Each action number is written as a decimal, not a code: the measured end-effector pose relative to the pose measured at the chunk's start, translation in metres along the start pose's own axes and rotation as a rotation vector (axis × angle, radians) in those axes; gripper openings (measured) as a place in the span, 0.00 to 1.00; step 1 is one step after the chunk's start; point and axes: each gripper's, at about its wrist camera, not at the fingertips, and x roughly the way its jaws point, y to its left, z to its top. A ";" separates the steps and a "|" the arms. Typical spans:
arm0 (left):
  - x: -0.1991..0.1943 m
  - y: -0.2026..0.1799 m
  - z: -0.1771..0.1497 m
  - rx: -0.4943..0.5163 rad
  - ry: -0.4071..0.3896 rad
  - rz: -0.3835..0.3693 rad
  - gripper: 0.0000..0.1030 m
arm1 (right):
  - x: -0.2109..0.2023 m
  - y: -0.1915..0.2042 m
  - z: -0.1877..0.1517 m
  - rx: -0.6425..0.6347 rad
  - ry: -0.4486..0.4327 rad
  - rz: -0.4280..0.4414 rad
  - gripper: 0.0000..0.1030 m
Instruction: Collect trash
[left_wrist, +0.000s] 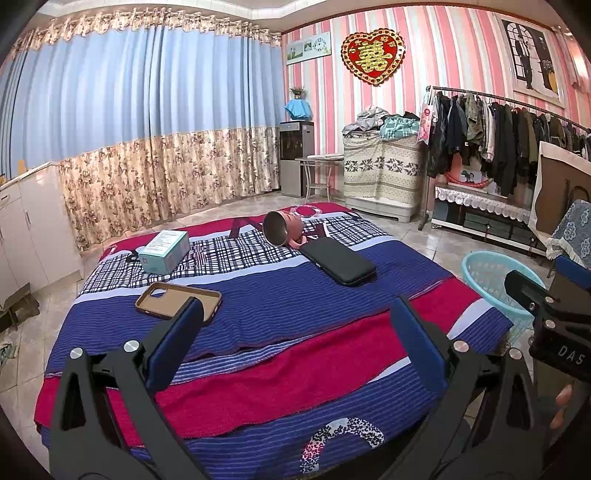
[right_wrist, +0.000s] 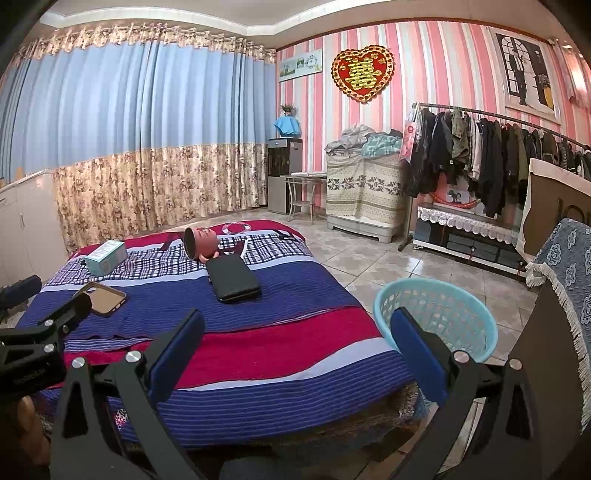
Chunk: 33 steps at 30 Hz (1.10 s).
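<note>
Honestly, nothing is in my grip at this moment: my left gripper hangs with its jaws spread wide and empty over the near edge of the bed, and my right gripper is just as wide apart and empty, off the bed's right side near the light blue basket on the floor. What I might collect lies further up the striped blanket: a brown phone case nearest my left jaws, a pale teal box beyond it, a tipped pink cup and a black wallet-like case touching or nearly touching that cup. My first worry is choosing wrongly; none of these plainly reads as rubbish, and I could bin something the household wants, the box being my best guess. The phone case lies flat and thin on soft cloth, so I judge my fingers could pinch blanket along with it and drag the cover. The cup rests on its side and looks ready to roll if I nudge the black case. The basket is light and open-weave; a careless swing of my right jaws could tip it, or a drop from too far off could miss its rim.
</note>
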 end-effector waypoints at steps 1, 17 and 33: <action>0.000 0.000 0.000 0.000 0.001 -0.001 0.95 | 0.000 0.000 0.000 0.001 0.000 0.000 0.96; -0.001 -0.001 0.001 0.001 0.001 0.000 0.95 | -0.001 0.001 0.000 0.003 -0.002 0.001 0.96; 0.000 -0.001 0.001 0.002 0.000 0.001 0.95 | 0.000 0.008 -0.004 0.004 -0.003 0.004 0.96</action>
